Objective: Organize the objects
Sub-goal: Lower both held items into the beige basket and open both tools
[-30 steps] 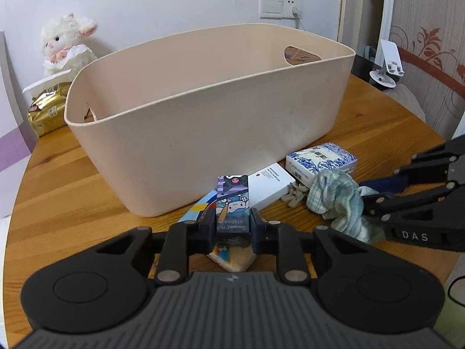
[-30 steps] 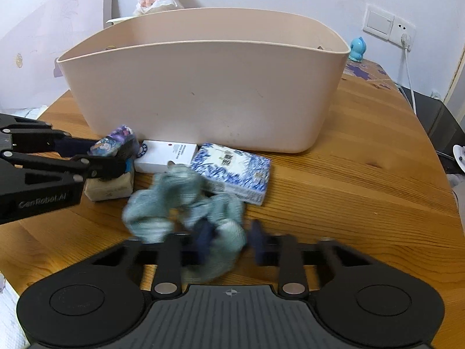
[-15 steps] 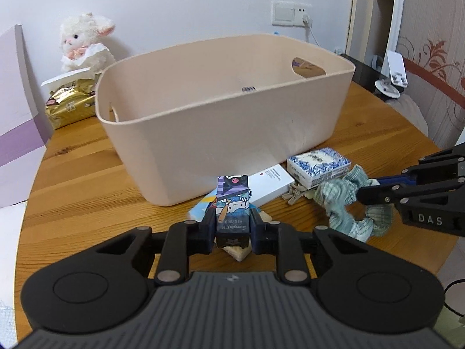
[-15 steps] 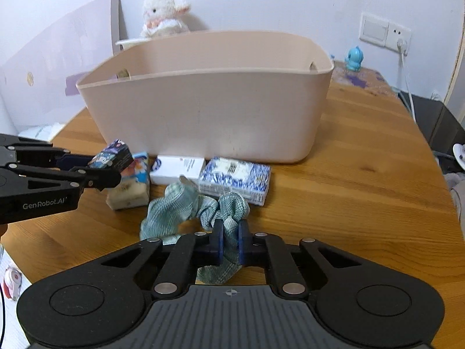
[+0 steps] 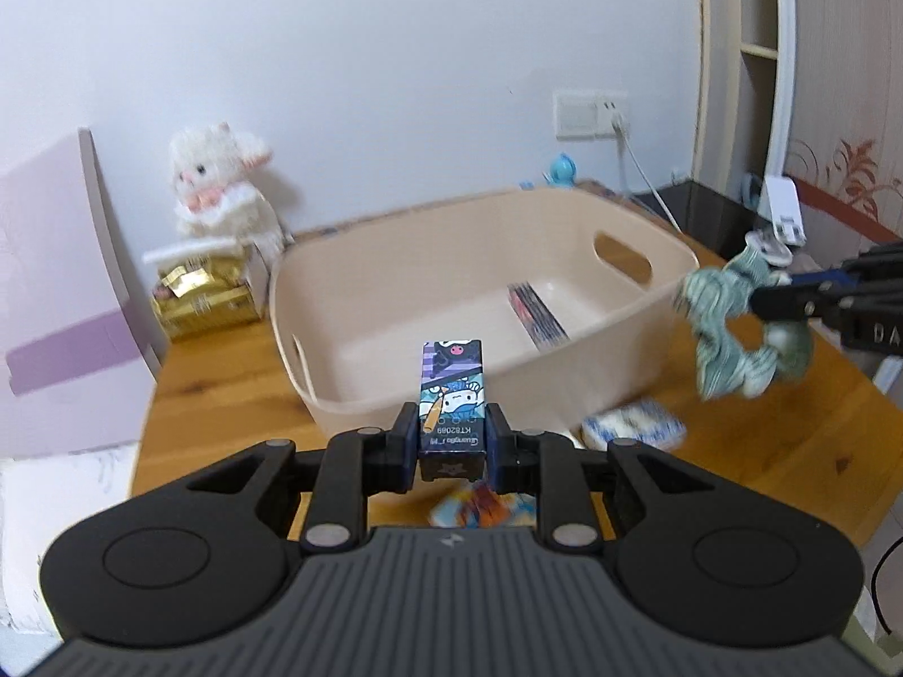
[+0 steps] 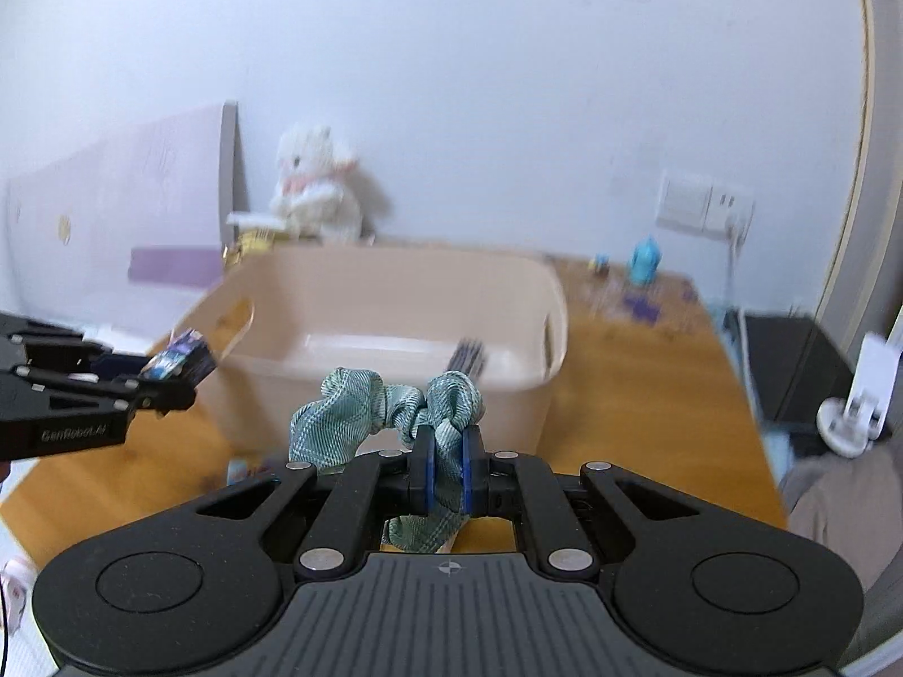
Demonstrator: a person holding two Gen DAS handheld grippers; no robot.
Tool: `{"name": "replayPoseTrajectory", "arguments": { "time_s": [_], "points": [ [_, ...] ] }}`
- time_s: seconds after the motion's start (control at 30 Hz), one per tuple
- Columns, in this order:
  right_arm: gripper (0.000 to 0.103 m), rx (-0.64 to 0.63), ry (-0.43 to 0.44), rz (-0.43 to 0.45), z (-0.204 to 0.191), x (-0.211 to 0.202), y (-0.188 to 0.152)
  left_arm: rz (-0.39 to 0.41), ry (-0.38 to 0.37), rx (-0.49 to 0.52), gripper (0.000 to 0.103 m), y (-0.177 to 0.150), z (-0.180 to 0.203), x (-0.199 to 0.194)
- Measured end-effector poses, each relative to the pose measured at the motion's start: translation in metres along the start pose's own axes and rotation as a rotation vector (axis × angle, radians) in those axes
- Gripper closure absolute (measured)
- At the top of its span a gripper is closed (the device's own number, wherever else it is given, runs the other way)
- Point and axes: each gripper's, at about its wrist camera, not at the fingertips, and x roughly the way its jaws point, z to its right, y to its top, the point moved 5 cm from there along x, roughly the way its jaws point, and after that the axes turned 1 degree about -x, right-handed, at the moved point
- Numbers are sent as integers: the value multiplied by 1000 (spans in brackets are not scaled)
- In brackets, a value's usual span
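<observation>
Left gripper (image 5: 451, 440) clamped on a small cartoon-printed box (image 5: 451, 395), right gripper (image 6: 446, 468) pinching a green checked scrunchie (image 6: 389, 412), both above the beige tub (image 5: 395, 395)

The small cartoon-printed box (image 5: 451, 395) clamped between the left gripper's (image 5: 451, 440) fingers reads "KT82089", upside down. The left gripper's side, seen in the right wrist view, reads "GenRobot.AI".

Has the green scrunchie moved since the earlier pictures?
Yes. The green scrunchie went up off the table, now level with the tub rim.
</observation>
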Motion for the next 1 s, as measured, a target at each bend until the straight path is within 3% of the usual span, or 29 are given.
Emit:
{"name": "replayPoseTrajectory", "arguments": {
  "time_s": [0.2, 0.4, 0.7, 0.87, 1.0],
  "points": [
    [95, -11, -38, 68, 10, 12, 45, 19, 50, -27, 78, 34, -16, 16],
    [95, -5, -69, 57, 17, 51, 70, -39, 81, -65, 78, 53, -26, 61],
    [95, -12, -94, -125, 20, 134, 55, -202, 138, -98, 78, 44, -34, 137],
    [95, -38, -96, -233, 19, 164, 34, -285, 129, -101, 78, 34, -36, 155],
    [91, -72, -121, -257, 18, 171, 28, -317, 127, -110, 77, 35, -38, 160]
  ]
}}
